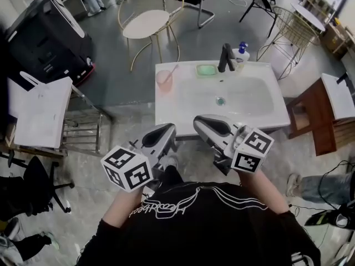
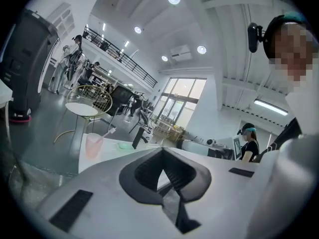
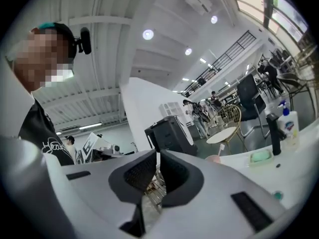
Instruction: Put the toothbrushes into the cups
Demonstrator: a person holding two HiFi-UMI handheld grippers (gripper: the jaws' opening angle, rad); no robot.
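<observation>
A pink cup (image 1: pixel 165 80) stands at the back left of the white sink counter (image 1: pixel 166 112), and a toothbrush (image 1: pixel 171 72) leans in it with its head up. The same cup (image 2: pixel 93 145) and toothbrush (image 2: pixel 108 132) show in the left gripper view, and the cup (image 3: pixel 214 159) shows small in the right gripper view. My left gripper (image 1: pixel 166 131) and right gripper (image 1: pixel 202 122) hang side by side in front of the counter's near edge, close to the person's chest. Both are shut with nothing between the jaws. They point up and away, well short of the cup.
A black faucet (image 1: pixel 226 57), a green soap dish (image 1: pixel 206 70) and a pump bottle (image 1: pixel 242 52) line the back of the basin. A round gold-framed chair (image 1: pixel 145 24) stands behind the sink, a wooden stool (image 1: pixel 316 115) to its right, and a wire rack (image 1: pixel 80 132) to its left.
</observation>
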